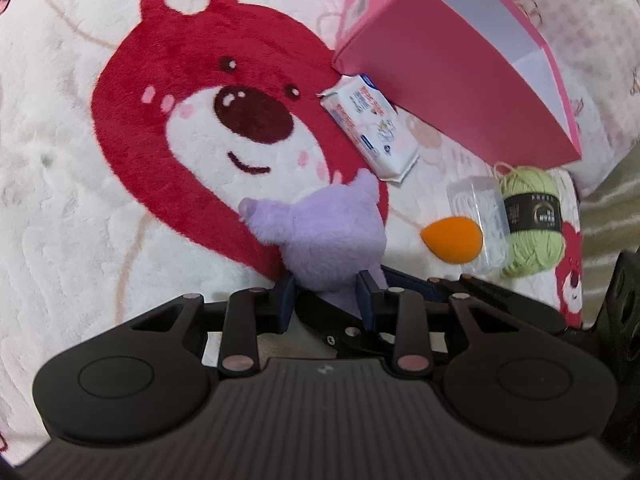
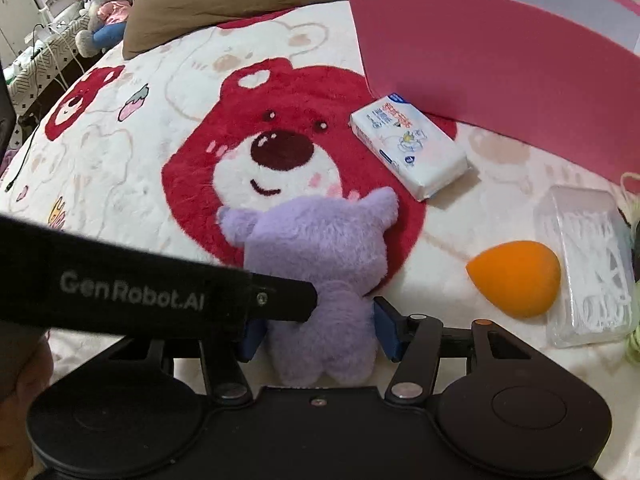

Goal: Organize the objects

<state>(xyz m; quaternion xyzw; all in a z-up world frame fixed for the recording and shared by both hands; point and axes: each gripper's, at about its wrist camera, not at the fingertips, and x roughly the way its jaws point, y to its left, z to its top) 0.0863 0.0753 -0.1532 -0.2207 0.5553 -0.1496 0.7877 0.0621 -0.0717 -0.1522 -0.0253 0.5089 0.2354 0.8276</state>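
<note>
Purple plush toy (image 2: 320,256) lying on a fleece bed blanket (image 2: 120,184) printed with a red bear face. Left gripper (image 1: 326,300) clenched on its lower body; right gripper (image 2: 316,332) also grasping it, blue pads pressed on both sides. "GenRobot.AI" readable on the left gripper's arm. Nearby: pink box (image 2: 500,68), tissue pack (image 2: 412,148) with unreadable print, orange makeup sponge (image 2: 516,280), clear floss-pick box (image 2: 588,264), green yarn (image 1: 532,220).

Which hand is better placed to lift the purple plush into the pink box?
Right. The right gripper clasps the purple plush across its waist, with the pink box on that side; the left gripper only pinches its edge.
</note>
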